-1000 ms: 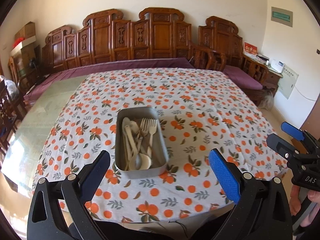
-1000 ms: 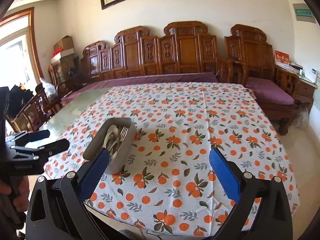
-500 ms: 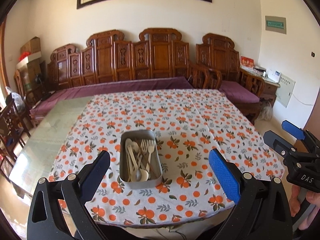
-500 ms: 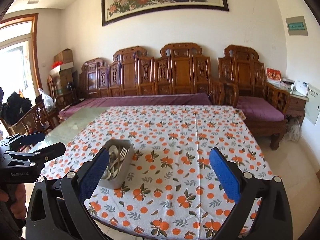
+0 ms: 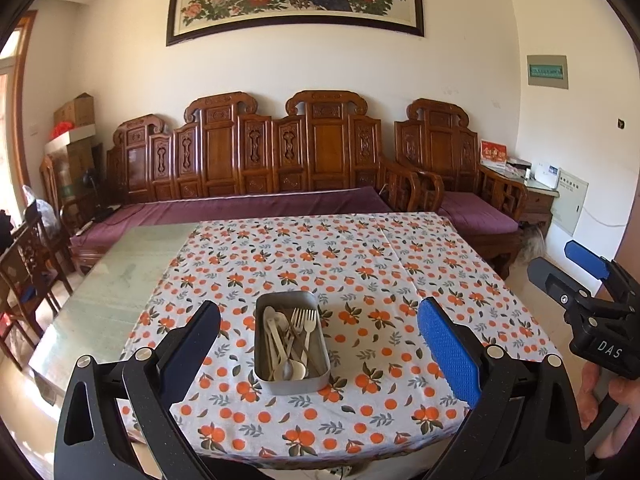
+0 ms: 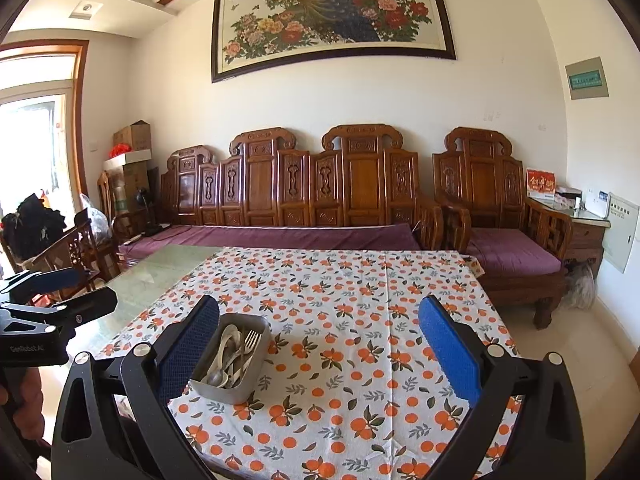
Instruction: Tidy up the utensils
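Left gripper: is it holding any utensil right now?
No. The left gripper is wide open and empty, back from the metal tray, where the forks and spoons lie.

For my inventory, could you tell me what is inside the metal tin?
The metal tin holds spoons and forks piled together; anything beneath the pile is covered.

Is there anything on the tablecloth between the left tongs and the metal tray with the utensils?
No. In the left wrist view, only bare orange-print tablecloth lies between the open left tongs and the metal tray.
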